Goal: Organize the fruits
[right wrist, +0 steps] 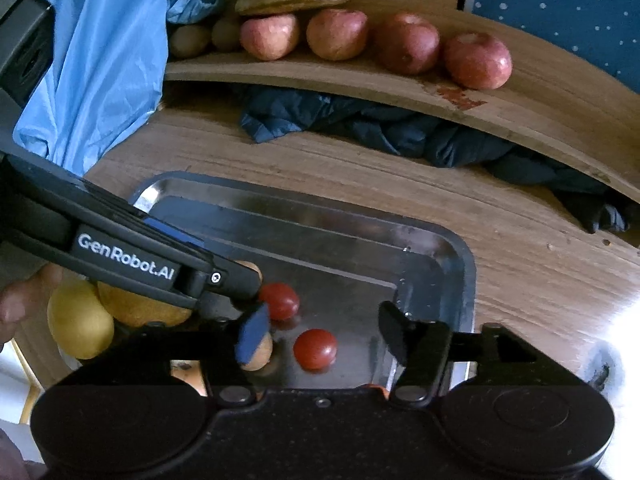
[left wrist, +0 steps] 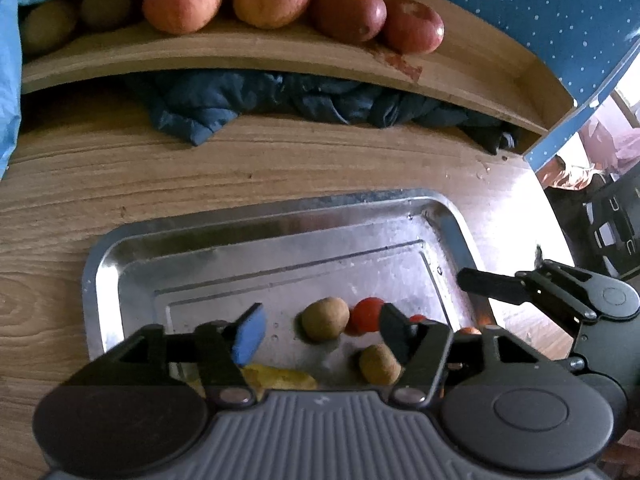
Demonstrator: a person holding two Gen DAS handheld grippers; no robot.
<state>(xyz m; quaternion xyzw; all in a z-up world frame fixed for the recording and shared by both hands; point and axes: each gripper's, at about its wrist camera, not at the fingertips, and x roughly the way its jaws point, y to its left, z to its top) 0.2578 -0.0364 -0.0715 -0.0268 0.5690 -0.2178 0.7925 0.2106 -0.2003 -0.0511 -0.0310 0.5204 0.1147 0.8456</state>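
A metal tray (left wrist: 104, 264) lies on the wooden table and holds small fruit. In the left wrist view my left gripper (left wrist: 320, 330) is open, low over the tray, with a brown kiwi (left wrist: 325, 318) between its fingers. A second kiwi (left wrist: 378, 364) and a red tomato (left wrist: 366, 314) lie close by. In the right wrist view my right gripper (right wrist: 322, 334) is open over the tray (right wrist: 466, 280), with a red tomato (right wrist: 315, 349) between its fingers and another tomato (right wrist: 280, 301) just beyond. The left gripper's arm (right wrist: 132, 260) crosses that view.
A raised wooden shelf (left wrist: 256, 54) at the back carries several apples (left wrist: 182, 2) and kiwis (left wrist: 48, 26). Dark blue cloth (left wrist: 280, 100) is bunched under it. A blue plastic bag (right wrist: 100, 52) hangs at the left. Yellow fruit (right wrist: 78, 320) sits left of the tray.
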